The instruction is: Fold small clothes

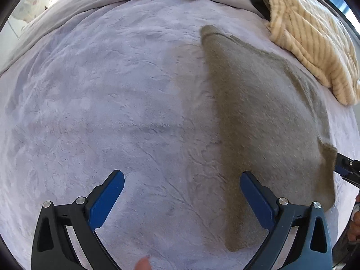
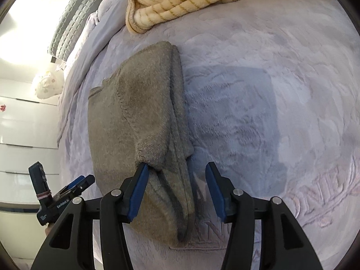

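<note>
Olive fleece [image 2: 135,112] lies folded on the bed [image 2: 270,90]. Your left gripper [image 1: 182,198] is spread wide and empty; your right gripper [image 2: 177,191] stands half apart, one pad [image 2: 139,191] touching a raised corner. Pull away carelessly and you may undo the fold.

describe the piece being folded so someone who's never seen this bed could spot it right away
Start at the pale lilac plush blanket covering the bed. Below the cream striped blanket heaped at its far edge lies a fuzzy garment, spread flat with one side folded over. It is the only plain olive-brown piece, with no stripes.
</note>
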